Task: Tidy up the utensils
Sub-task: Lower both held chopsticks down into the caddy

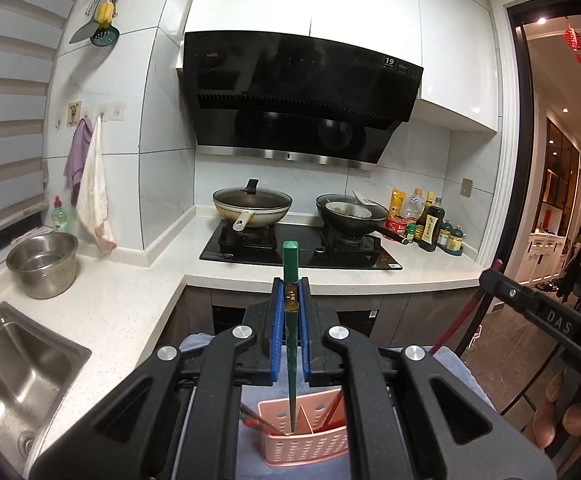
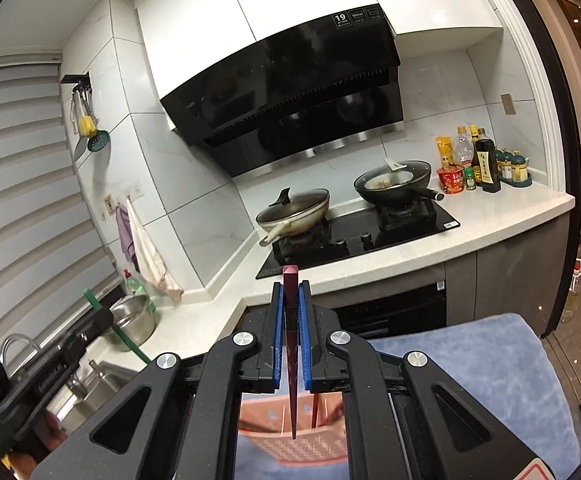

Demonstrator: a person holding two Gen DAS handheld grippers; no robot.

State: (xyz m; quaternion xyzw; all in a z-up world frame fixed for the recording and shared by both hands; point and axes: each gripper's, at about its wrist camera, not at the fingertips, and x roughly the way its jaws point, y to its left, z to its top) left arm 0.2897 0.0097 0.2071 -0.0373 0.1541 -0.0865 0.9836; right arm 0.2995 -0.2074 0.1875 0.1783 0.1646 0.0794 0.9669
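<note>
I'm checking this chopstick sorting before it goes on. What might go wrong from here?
1. The left gripper pinches the green chopstick near its top, so the long tip could swing and miss the pink holder.
2. The right gripper holds the dark red chopstick the same way; its tip may catch the holder's rim.

Left gripper [image 1: 291, 304], frame centre: clamped on 1 green chopstick [image 1: 290, 264], tip over pink holder [image 1: 306, 436], lower centre.

sink [image 1: 18, 364] left; stove [image 1: 298, 246] behind; utensil basket [image 1: 304, 436] on towel [image 2: 470, 364] in front
</note>
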